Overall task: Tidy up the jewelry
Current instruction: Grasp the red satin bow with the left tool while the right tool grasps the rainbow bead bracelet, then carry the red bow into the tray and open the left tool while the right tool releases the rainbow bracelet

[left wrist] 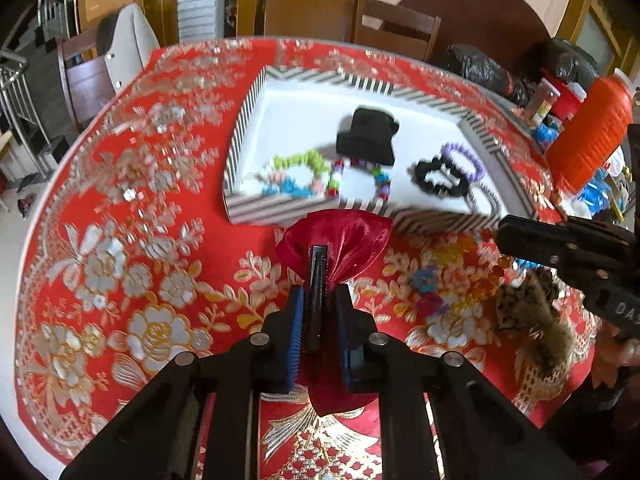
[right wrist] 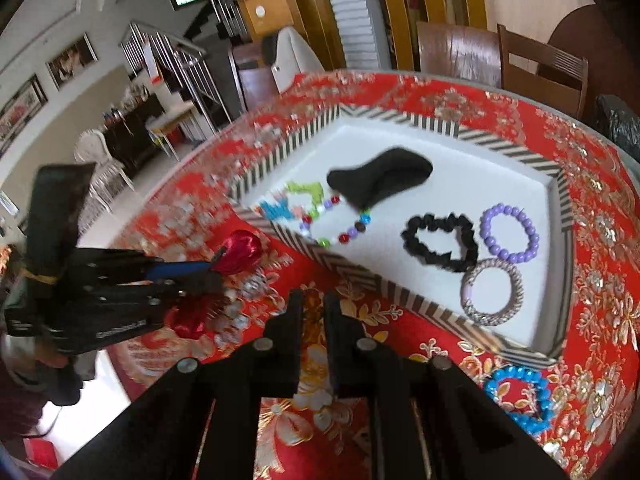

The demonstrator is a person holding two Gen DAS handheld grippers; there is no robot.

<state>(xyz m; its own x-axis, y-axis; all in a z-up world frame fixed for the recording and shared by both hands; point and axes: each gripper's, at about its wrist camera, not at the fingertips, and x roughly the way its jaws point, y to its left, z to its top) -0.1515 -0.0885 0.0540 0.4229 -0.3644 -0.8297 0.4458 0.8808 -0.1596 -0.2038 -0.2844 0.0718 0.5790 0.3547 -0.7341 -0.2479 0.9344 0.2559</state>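
Note:
My left gripper (left wrist: 319, 300) is shut on a red satin bow hair clip (left wrist: 340, 240) and holds it just in front of the striped tray (left wrist: 248, 120). The same bow shows in the right wrist view (right wrist: 240, 252), held by the left gripper (right wrist: 208, 270). The tray (right wrist: 420, 122) holds a black pouch (right wrist: 380, 180), a black scrunchie (right wrist: 440, 244), a purple bead bracelet (right wrist: 508, 232), a grey woven bangle (right wrist: 492, 292) and coloured bead strings (right wrist: 320, 216). My right gripper (right wrist: 313, 300) is almost shut and empty above the tablecloth. A blue bead bracelet (right wrist: 520, 400) lies outside the tray.
The round table has a red floral cloth (left wrist: 120, 240). An orange ribbed container (left wrist: 588, 132) and black bags (left wrist: 480, 68) stand at the right. A leopard-print hair piece (left wrist: 532, 320) and loose beads (left wrist: 432, 288) lie on the cloth. Wooden chairs (right wrist: 540, 68) stand behind.

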